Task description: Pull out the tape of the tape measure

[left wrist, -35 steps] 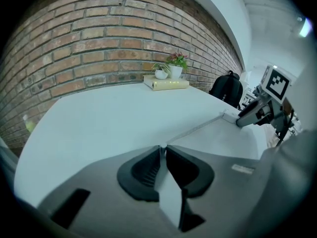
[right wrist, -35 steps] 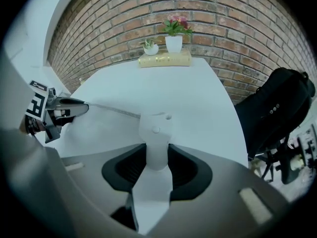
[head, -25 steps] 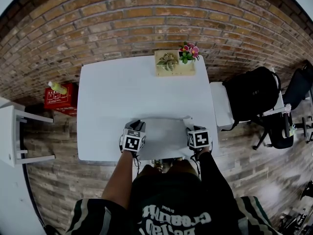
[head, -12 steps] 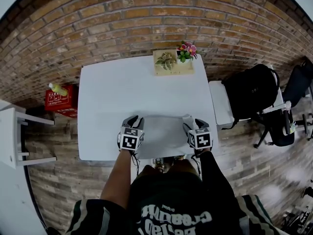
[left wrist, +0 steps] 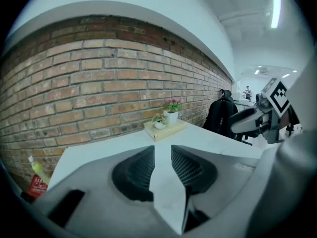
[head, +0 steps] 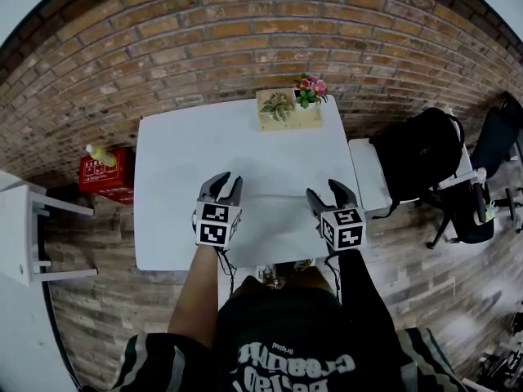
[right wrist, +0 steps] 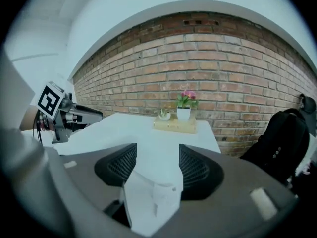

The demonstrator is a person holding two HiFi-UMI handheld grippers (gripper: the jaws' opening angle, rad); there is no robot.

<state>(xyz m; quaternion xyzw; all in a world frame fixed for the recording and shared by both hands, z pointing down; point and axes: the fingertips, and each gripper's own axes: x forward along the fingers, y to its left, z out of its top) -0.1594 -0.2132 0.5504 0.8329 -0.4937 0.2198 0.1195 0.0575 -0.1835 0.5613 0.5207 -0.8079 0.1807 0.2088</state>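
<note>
We hover over the white rectangular surface [head: 204, 137].
Jaws of the left gripper [head: 226, 182] narrow, of the right gripper [head: 325, 191] wide; both have just been opening, empty.

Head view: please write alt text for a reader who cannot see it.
A person holds the left gripper and the right gripper above the near edge of a white table; the jaws of both have just been opening, with nothing between them. A wooden tray of small potted plants stands at the far edge, by a brick wall.
</note>
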